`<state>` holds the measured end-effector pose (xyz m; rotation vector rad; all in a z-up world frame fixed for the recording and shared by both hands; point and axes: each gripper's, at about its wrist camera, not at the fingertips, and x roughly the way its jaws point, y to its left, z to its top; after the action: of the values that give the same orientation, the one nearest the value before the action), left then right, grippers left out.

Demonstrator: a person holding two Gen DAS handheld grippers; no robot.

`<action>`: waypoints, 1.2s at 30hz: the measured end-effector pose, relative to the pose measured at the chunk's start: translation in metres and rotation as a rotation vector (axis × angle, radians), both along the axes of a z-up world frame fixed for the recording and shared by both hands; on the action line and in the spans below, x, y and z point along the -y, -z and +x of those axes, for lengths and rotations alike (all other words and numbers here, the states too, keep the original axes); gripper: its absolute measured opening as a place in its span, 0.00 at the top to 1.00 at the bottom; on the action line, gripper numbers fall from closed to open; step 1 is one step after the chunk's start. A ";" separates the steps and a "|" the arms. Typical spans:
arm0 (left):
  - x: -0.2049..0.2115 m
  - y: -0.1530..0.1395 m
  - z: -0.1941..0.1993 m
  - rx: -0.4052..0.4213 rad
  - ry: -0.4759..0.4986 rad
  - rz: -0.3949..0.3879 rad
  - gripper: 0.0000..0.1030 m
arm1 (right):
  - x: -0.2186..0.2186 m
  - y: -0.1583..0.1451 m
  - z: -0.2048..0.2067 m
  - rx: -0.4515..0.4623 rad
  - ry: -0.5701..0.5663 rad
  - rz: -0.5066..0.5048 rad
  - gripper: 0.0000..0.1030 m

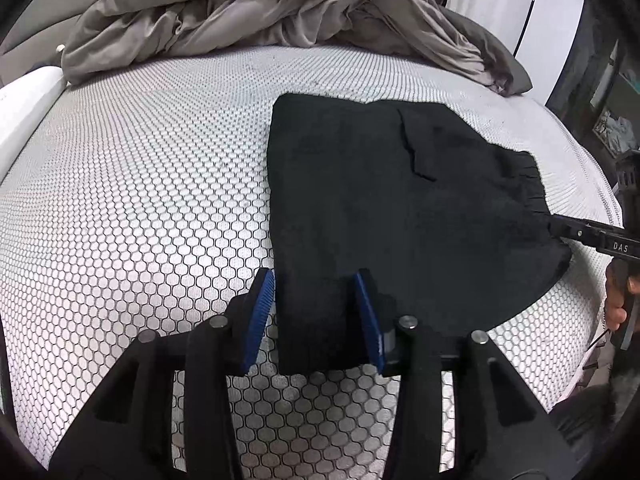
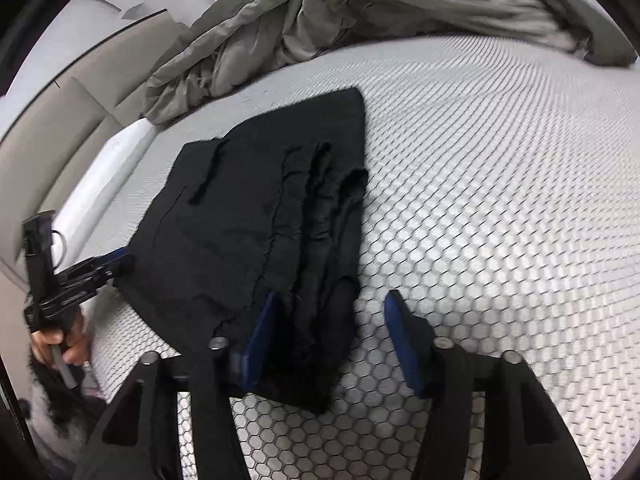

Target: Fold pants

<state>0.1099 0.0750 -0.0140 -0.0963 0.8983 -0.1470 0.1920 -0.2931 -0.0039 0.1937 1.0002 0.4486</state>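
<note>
Black pants (image 1: 380, 200) lie folded into a flat stack on the hexagon-patterned mattress (image 1: 140, 180). My left gripper (image 1: 314, 280) stands open over the stack's near left corner; the cloth lies flat between its blue pads (image 1: 260, 320). In the right wrist view the pants (image 2: 240, 208) show several layered edges. My right gripper (image 2: 332, 300) is open at the near right corner, with cloth by its left pad and bare mattress (image 2: 480, 200) before the right pad. Each gripper also shows in the other's view, at the pants' edge: the right gripper (image 1: 560, 230), the left gripper (image 2: 120, 262).
A crumpled grey duvet (image 1: 260, 12) is heaped along the far side of the bed. A white rail (image 1: 24, 108) runs along the left edge. A person's hand (image 2: 60, 344) holds the left gripper's handle. Dark furniture (image 1: 612, 120) stands past the right edge.
</note>
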 end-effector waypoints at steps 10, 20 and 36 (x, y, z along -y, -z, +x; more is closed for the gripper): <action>0.023 -0.041 -0.046 0.186 0.025 -0.016 0.24 | -0.033 -0.047 -0.031 0.211 -0.019 -0.033 0.07; 0.035 -0.045 -0.079 0.279 -0.057 -0.004 0.01 | -0.060 -0.059 -0.085 0.437 -0.007 0.004 0.00; 0.043 -0.052 -0.074 0.331 -0.036 -0.058 0.01 | -0.061 -0.054 -0.087 0.442 0.034 0.008 0.00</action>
<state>0.0358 0.0319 0.0384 -0.1373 0.5623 -0.1507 0.1051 -0.2323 0.0505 0.1108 0.5610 0.4403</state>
